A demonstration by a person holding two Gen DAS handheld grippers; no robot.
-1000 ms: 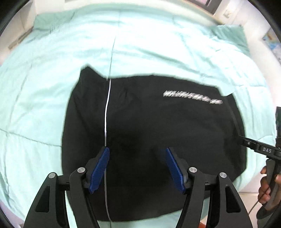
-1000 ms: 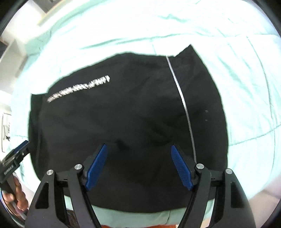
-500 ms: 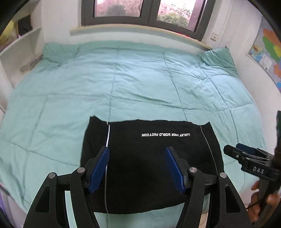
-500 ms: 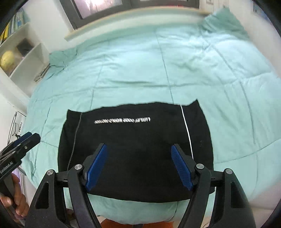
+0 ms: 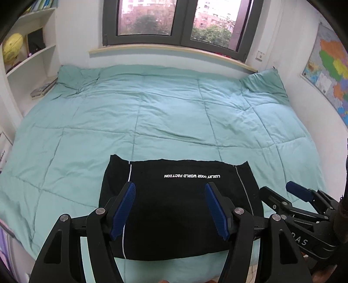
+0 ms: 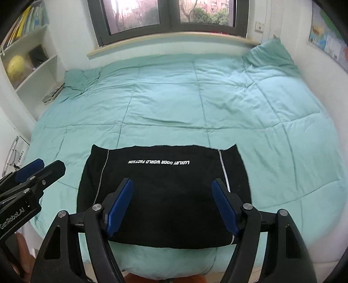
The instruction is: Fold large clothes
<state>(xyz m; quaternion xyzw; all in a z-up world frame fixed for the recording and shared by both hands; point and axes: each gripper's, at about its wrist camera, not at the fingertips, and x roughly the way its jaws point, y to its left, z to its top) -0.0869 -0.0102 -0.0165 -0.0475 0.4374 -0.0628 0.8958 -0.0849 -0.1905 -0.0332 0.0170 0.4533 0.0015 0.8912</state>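
A black garment (image 5: 174,200) with white side stripes and white lettering lies folded into a flat rectangle on the near edge of the bed; it also shows in the right wrist view (image 6: 165,191). My left gripper (image 5: 170,210) is open and empty, held above the garment's near part. My right gripper (image 6: 173,209) is open and empty, also above the near part. The right gripper shows at the right edge of the left wrist view (image 5: 289,200), and the left gripper at the left edge of the right wrist view (image 6: 41,169).
A teal quilt (image 5: 174,113) covers the whole bed. A window (image 5: 174,19) with a sill stands behind it. White shelves (image 5: 28,56) are at the left, a map (image 5: 328,69) on the right wall. The bed's front edge is just below the garment.
Both grippers have pulled back and up from close over the garment, so the whole bed and window now show. The garment lies still and the jaws stay open.
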